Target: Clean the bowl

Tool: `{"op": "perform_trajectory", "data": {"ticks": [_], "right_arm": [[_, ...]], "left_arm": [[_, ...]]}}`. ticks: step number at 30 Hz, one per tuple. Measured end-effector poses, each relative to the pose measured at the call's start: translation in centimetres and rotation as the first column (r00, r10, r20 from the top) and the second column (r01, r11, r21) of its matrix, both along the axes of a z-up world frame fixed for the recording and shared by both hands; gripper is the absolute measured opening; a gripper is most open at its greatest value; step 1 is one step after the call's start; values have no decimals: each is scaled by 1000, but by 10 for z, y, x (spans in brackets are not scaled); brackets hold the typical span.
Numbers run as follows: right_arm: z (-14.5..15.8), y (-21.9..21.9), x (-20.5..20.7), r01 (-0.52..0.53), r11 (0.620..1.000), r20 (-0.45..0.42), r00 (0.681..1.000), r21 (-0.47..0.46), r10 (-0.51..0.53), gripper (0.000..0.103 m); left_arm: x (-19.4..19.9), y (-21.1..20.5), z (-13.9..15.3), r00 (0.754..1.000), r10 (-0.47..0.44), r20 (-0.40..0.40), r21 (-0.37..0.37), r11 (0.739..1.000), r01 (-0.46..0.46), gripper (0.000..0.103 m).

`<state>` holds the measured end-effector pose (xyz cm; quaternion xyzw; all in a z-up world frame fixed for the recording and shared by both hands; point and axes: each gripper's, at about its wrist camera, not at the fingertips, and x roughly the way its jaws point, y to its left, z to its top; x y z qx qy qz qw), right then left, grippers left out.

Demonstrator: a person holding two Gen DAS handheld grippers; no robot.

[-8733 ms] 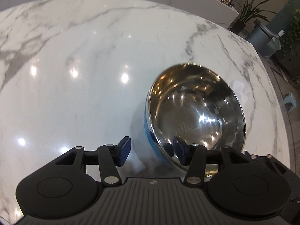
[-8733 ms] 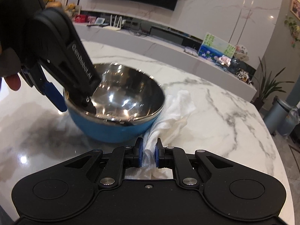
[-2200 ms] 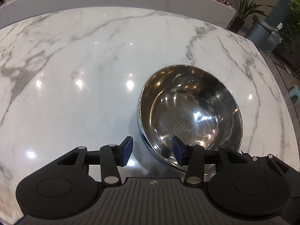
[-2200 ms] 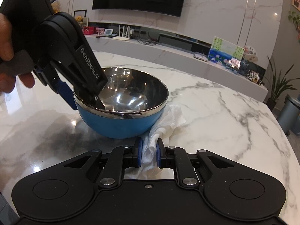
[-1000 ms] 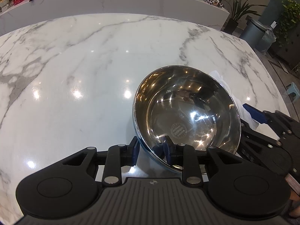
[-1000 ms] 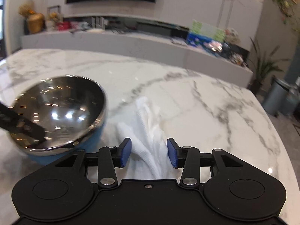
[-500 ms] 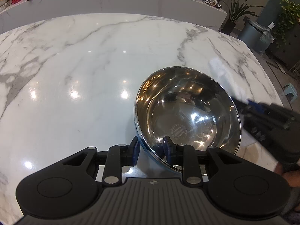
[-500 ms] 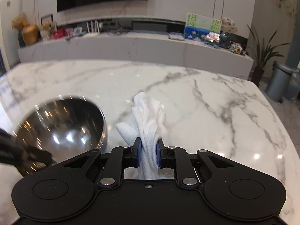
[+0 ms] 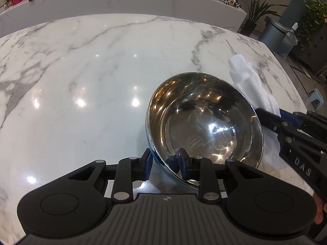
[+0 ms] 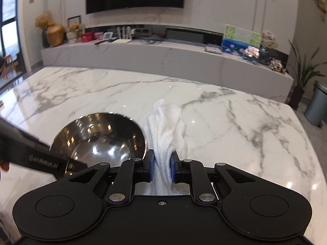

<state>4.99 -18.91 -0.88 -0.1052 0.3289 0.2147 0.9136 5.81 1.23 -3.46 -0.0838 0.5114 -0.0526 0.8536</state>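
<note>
A steel bowl [image 9: 204,118] with a blue outside sits tilted on the marble table [image 9: 92,71]. My left gripper [image 9: 164,161] is shut on the bowl's near rim, one pad outside and one inside. A white cloth [image 10: 167,126] stands bunched up between the pads of my right gripper [image 10: 161,168], which is shut on it just right of the bowl [image 10: 98,136]. In the left wrist view the cloth [image 9: 251,83] rises beyond the bowl's right rim, with the right gripper's black body [image 9: 296,128] behind it. The left gripper's arm [image 10: 36,157] crosses the bowl in the right wrist view.
The marble table's right edge [image 10: 306,132] drops to the floor, where a grey bin [image 10: 316,104] and a potted plant [image 10: 302,75] stand. A long low marble shelf [image 10: 163,55] with small items runs behind the table. A fingertip [image 10: 4,166] shows at the left edge.
My right gripper closed on the white cloth and lifted it off the table beside the bowl. The left gripper kept its hold on the bowl's rim.
</note>
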Motion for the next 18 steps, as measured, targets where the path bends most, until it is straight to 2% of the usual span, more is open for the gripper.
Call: {"op": "perform_trajectory", "data": {"ticks": [10,17,18], "right_arm": [[-22,3,-12,-52,997,-31,998,-62,50,14],[-31,7,-15,-53,996,-54,997,-73,49,14],[-30,7,-15,-51,996,-56,997,-73,47,14]], "left_arm": [[-2,-2,0,1000,0,3,5,1000,0,25],[-2,0,-1,1000,-1,5,0,1000,1,25],[-2,1,-1,1000,3,1,-4,1000,-3,28]]}}
